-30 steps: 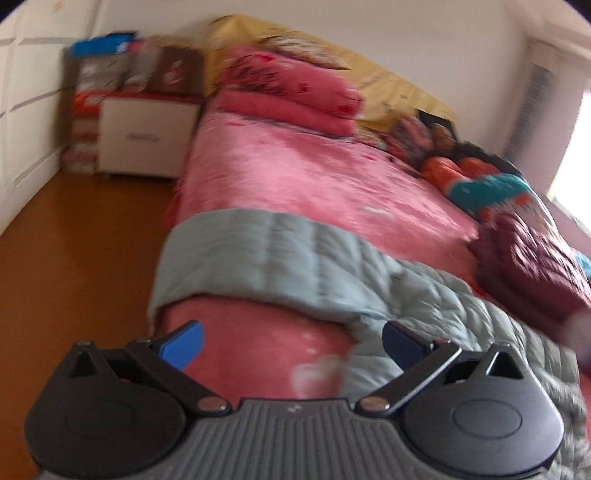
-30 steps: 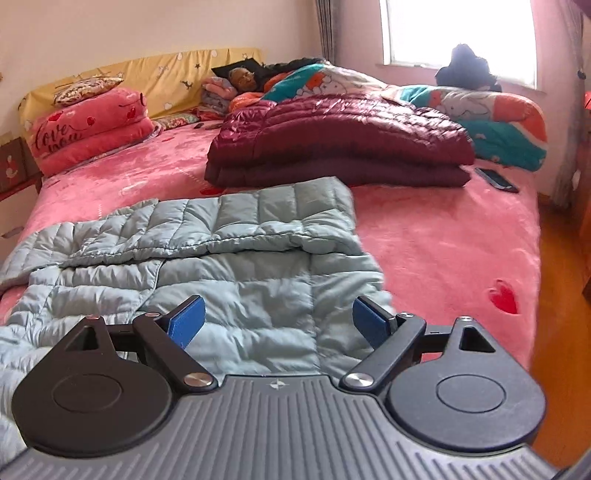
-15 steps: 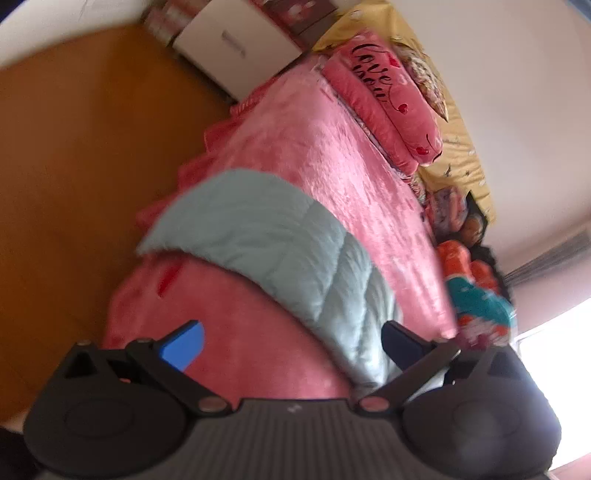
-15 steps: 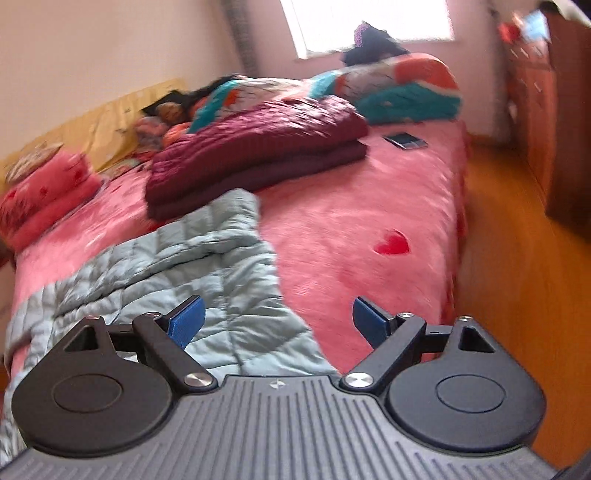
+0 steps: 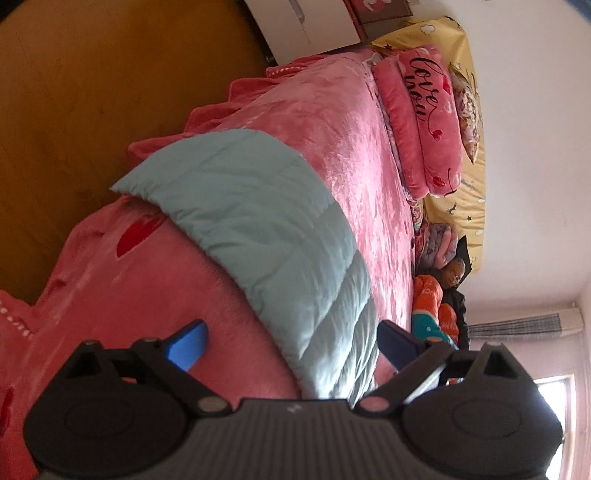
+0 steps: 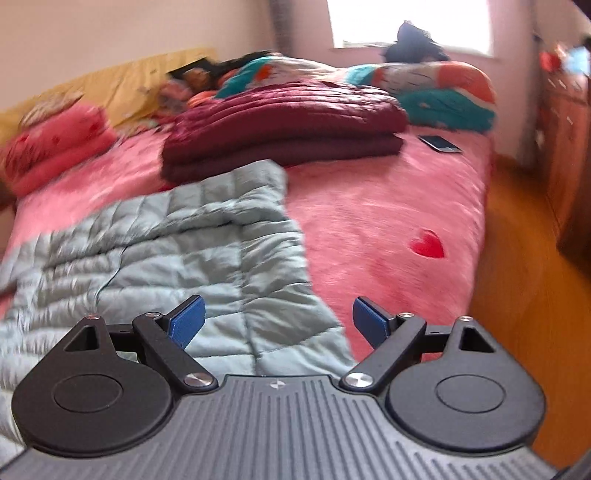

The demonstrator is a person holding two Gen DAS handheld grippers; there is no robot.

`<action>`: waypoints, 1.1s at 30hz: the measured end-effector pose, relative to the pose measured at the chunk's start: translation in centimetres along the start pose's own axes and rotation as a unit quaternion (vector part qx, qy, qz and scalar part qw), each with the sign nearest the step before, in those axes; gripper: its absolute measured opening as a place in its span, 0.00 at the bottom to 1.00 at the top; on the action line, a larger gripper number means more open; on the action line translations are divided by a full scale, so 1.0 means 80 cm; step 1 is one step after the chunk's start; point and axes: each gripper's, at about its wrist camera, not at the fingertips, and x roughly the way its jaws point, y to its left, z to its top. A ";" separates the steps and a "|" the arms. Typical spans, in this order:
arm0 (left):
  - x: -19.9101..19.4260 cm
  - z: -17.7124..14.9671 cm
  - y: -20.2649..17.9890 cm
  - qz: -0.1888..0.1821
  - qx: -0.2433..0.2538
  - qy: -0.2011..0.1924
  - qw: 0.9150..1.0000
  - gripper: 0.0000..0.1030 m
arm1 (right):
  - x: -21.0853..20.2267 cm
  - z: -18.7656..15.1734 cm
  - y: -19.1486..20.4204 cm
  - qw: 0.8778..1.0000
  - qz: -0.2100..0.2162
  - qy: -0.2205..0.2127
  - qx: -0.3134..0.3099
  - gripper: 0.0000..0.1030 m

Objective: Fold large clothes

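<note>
The left gripper (image 5: 291, 345) has its blue pads spread wide and is just starting to close; the quilted edge of the pale green down jacket (image 5: 258, 229) runs between them, but neither pad presses on it. The right gripper (image 6: 277, 321) is also spread wide, pinching nothing, hovering over the jacket's near hem by the bed's foot edge. The jacket lies flat on the pink bedspread (image 6: 388, 206), its bulk toward the left side edge of the bed, one end draped over that edge above the wooden floor (image 5: 74, 92). A red heart (image 6: 427, 243) is printed on the bedspread near the right side edge. Beyond the jacket, mid-bed, sits a folded maroon quilted garment (image 6: 284, 129), and a phone (image 6: 439, 143) lies near the far right corner. At the head, a pink pillow (image 5: 424, 110) carries script reading "Love you", against a yellow headboard cover (image 5: 469, 177). A white nightstand (image 5: 303, 26) stands beside the bed's head corner.
</note>
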 end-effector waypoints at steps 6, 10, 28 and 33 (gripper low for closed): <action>0.015 0.008 -0.004 0.001 -0.003 -0.004 1.000 0.94 | 0.018 -0.002 0.020 0.999 0.020 0.013 -0.033 1.00; 0.025 0.015 -0.004 -0.005 -0.009 -0.011 1.000 0.94 | 0.027 0.000 0.022 0.999 0.027 0.019 -0.026 1.00; 0.044 0.006 -0.062 0.067 0.160 -0.078 0.982 0.25 | 0.048 0.005 0.018 0.998 0.040 0.044 0.013 1.00; 0.040 -0.011 -0.095 0.085 0.253 -0.107 0.958 0.16 | 0.053 0.004 0.017 0.998 0.042 0.053 0.018 1.00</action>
